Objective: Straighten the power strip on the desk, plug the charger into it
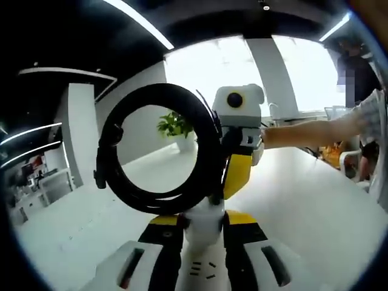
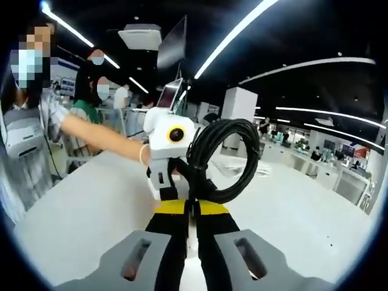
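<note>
A white power strip with socket slots sits between my left gripper's jaws, which are shut on it and hold it above the white desk. Its black cable, wound into a coil, stands up from the strip. My right gripper comes in from the right and meets the coil's right side. In the right gripper view, my right gripper is shut on the black coil, with the left gripper just behind it. I cannot make out a charger.
A person's forearm reaches in behind the right gripper. Several people and a chair are at the desk's left side. A potted plant and a white pillar stand beyond the desk.
</note>
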{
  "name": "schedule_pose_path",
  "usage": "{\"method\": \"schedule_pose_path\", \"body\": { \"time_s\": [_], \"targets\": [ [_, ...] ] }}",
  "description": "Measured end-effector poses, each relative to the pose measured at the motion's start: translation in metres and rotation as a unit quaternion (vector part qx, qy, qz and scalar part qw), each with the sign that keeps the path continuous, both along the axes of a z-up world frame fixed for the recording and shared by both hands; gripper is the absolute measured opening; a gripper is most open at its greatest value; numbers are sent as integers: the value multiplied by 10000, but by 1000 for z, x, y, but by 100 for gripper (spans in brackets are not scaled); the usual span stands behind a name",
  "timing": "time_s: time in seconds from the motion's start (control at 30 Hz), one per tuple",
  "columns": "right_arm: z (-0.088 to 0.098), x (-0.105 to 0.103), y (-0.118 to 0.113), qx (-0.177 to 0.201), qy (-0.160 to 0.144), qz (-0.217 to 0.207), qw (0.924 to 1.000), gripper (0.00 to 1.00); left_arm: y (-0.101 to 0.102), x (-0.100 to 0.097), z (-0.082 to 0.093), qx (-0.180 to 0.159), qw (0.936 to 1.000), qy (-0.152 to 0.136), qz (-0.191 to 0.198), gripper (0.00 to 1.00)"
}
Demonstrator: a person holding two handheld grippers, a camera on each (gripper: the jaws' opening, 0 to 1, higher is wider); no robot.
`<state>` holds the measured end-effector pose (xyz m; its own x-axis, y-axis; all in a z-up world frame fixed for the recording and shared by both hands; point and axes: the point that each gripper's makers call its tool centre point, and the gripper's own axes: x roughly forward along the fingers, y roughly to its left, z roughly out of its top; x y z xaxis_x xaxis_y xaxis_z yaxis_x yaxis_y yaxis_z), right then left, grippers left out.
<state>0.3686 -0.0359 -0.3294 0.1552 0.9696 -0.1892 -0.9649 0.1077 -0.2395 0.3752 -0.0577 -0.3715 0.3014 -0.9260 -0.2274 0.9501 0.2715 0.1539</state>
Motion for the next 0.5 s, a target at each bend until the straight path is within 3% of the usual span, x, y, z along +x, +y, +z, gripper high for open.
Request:
{"method": "schedule_pose_path", "body": {
  "time_s": [0.13, 0.2, 0.27, 0.33, 0.4, 0.5],
  "targets": [
    [1, 2, 0, -4, 3, -6, 10000, 2, 4, -1, -3, 172, 9996, -81, 192, 26],
    [1, 3, 1, -5, -8, -14, 10000, 2, 6, -2, -6, 274, 9994, -72, 205, 35],
    [2, 5, 1, 0, -14, -23, 10000, 2, 10, -3, -7, 334, 9992, -70, 230, 50],
    [2, 4, 1, 15, -14, -25, 10000, 2, 19, -7, -9, 486, 9985, 27, 242, 52],
    [1, 3, 2, 32, -32, -11, 10000, 2, 28, -9, -9, 596, 9979, -58, 259, 55],
    [1, 2, 2, 30, -41, 7, 10000, 2, 40, -8, -7, 657, 9972, -84, 343, 69]
  ]
}}
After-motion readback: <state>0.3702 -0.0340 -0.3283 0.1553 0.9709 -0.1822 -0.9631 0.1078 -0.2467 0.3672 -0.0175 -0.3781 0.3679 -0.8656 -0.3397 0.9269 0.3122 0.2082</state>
